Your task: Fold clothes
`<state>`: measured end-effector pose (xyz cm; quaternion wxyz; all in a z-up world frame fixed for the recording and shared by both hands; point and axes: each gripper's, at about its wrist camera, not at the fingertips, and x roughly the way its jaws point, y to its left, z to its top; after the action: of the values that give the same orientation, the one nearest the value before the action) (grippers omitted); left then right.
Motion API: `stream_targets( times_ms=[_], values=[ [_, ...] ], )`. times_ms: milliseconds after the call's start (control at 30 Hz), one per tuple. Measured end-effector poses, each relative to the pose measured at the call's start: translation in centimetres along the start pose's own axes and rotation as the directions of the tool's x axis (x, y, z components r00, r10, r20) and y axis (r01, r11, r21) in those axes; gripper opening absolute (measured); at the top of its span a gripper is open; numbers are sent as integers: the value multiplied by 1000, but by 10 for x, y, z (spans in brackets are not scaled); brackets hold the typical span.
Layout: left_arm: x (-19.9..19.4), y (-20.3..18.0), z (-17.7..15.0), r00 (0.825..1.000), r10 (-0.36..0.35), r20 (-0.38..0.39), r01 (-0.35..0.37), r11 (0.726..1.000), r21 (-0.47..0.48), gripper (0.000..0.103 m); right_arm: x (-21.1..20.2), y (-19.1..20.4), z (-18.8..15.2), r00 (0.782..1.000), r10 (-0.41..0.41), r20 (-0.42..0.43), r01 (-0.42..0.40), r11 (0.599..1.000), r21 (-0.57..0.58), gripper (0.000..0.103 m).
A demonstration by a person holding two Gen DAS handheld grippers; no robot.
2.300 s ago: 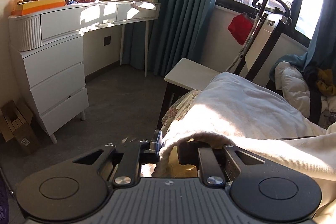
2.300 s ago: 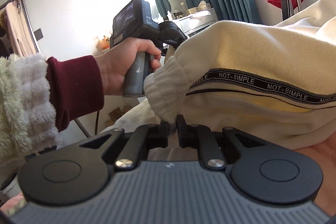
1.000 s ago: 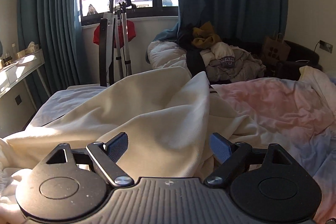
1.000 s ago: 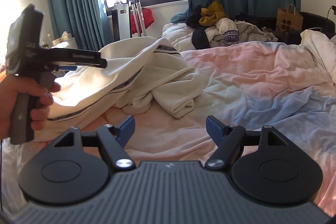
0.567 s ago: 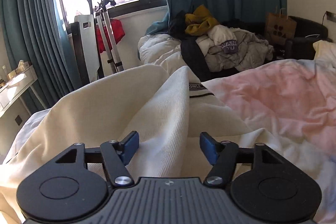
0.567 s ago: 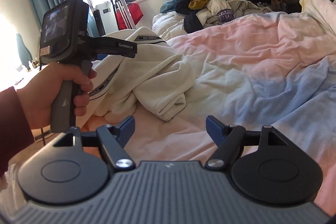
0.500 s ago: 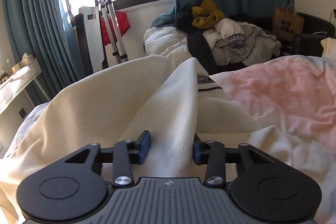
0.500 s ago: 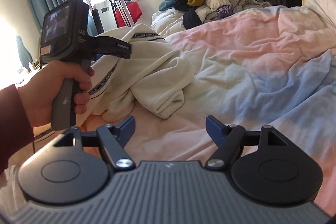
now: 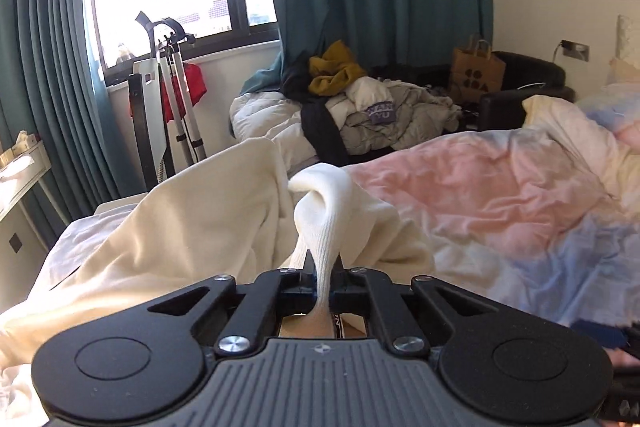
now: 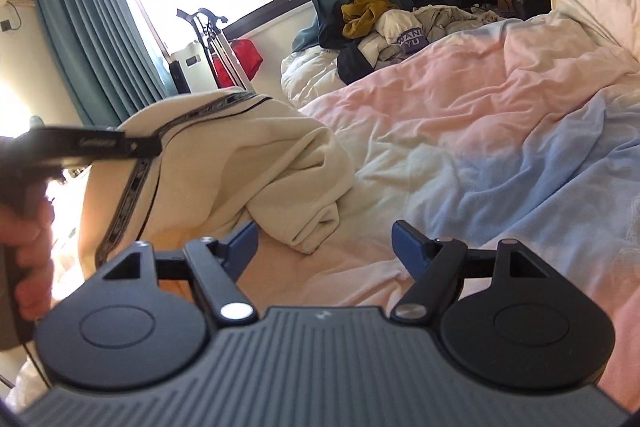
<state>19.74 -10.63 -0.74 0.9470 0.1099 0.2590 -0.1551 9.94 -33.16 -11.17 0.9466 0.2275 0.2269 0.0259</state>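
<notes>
While the left tool pinches a ribbed fold of the cream sweatshirt, the right tool hangs open, empty.
Garment heaped at near left of bed: soft, light, floppy, likely to sag; take cuffs or hem. Open duvet right; clothes pile far.

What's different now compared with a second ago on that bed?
The left hand-held gripper, open a second ago, has shut on a fold of the cream sweater and bunched it up. The right hand-held gripper stayed open and empty over the pink and blue bedding. The clothes pile is unchanged.
</notes>
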Motion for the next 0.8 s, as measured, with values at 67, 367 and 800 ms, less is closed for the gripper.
stream_targets(
  times_ms=[67, 367, 800],
  values=[
    [-29, -2, -20, 999, -31, 8, 31, 999, -14, 4, -10, 0, 2, 1000, 3, 12, -3, 1000, 5, 76],
    [-91, 0, -131, 989, -147, 4, 145, 977, -158, 4, -47, 20, -6, 999, 34, 2, -34, 997, -69, 76],
    [-78, 44, -158, 973, -221, 73, 233, 926, -297, 5, 14, 85, 48, 988, 59, -142, -87, 975, -203, 76]
  ],
)
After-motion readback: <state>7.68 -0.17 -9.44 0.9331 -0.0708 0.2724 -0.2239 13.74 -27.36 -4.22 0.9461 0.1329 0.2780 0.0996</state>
